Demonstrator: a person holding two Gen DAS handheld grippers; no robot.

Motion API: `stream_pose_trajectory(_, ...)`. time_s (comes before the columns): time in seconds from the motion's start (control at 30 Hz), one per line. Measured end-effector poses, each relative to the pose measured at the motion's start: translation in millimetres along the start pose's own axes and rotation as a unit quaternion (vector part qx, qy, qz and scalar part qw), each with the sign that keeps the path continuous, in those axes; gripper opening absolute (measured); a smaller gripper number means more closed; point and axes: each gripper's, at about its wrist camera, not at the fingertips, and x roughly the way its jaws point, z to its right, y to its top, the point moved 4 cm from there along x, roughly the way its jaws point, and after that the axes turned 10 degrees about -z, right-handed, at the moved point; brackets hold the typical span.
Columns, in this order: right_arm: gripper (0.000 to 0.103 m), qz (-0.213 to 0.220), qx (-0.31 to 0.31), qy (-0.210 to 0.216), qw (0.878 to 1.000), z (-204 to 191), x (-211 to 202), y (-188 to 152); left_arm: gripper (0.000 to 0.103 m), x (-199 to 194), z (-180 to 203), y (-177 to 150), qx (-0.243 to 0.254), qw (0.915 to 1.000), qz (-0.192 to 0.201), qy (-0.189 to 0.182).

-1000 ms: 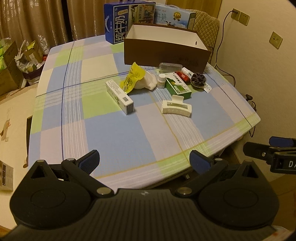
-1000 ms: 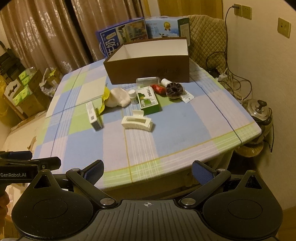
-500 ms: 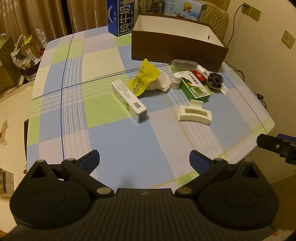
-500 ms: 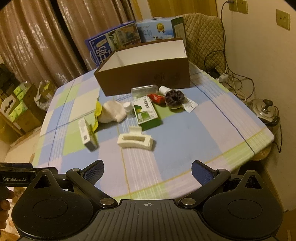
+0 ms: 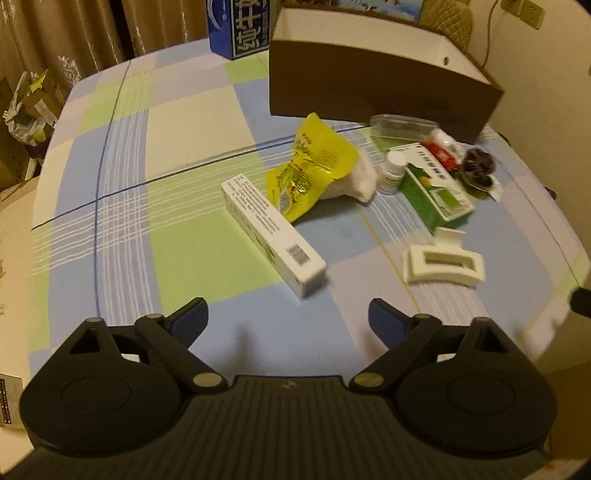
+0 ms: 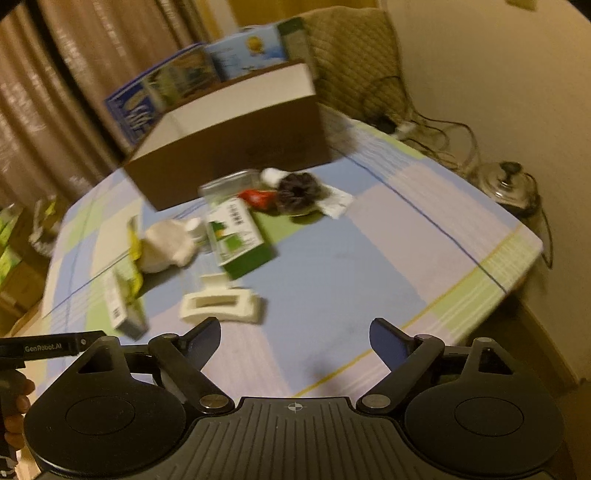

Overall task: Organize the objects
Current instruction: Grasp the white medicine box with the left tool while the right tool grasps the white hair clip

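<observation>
Left gripper (image 5: 286, 314): jaws wide apart, empty, hovered over the near table edge, aimed at the long white carton.
Right gripper (image 6: 293, 338): jaws wide apart, empty; view blurred, pointed past the hair claw.
Long white carton (image 5: 271, 233): flat on the checked tablecloth (image 5: 177, 254), near end just ahead of the left fingertips; likely the first pick, being closest.
Hair claw clip (image 5: 443, 260): white, lay flat, right of the carton and apart from it.
Yellow snack packet (image 5: 312, 168): leaned on a white pouch (image 5: 356, 181), its tip overlapping the carton's far end.
Small white bottle (image 5: 393, 173): upright, squeezed between pouch and green medicine box (image 5: 436, 192).
Back cluster: clear plastic case (image 5: 402, 124), red tube (image 5: 441, 155), dark scrunchie (image 5: 478, 166), all just in front of the brown box.
Brown cardboard box (image 5: 369, 86): open-topped, white inside, at the far side; probably the bin for everything, hence items piled in front of it.
Behind box: blue milk carton (image 5: 240, 29).
Progress: nothing visibly in the box yet; contents mostly hidden.
Risk: lifting the carton could drag the packet.
</observation>
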Motion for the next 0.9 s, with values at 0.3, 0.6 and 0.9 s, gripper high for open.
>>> stream_pose_trajectory(0.3,0.085,0.01,0.016,-0.009,1.0,11,12,9,0.08,45,-2,45,0.004,0.9999,-0.006,0.012)
stream_pose_trajectory(0.6,0.085,0.006,-0.056,0.04,0.998,-25,35,17,0.052,67,-17,60,0.008,0.9998,-0.014,0.013)
stream_pose_trajectory(0.9,0.085,-0.028,-0.198,0.079,0.977,-70,88,26,0.022,65,-49,49,0.006,0.9995,-0.017,0.027)
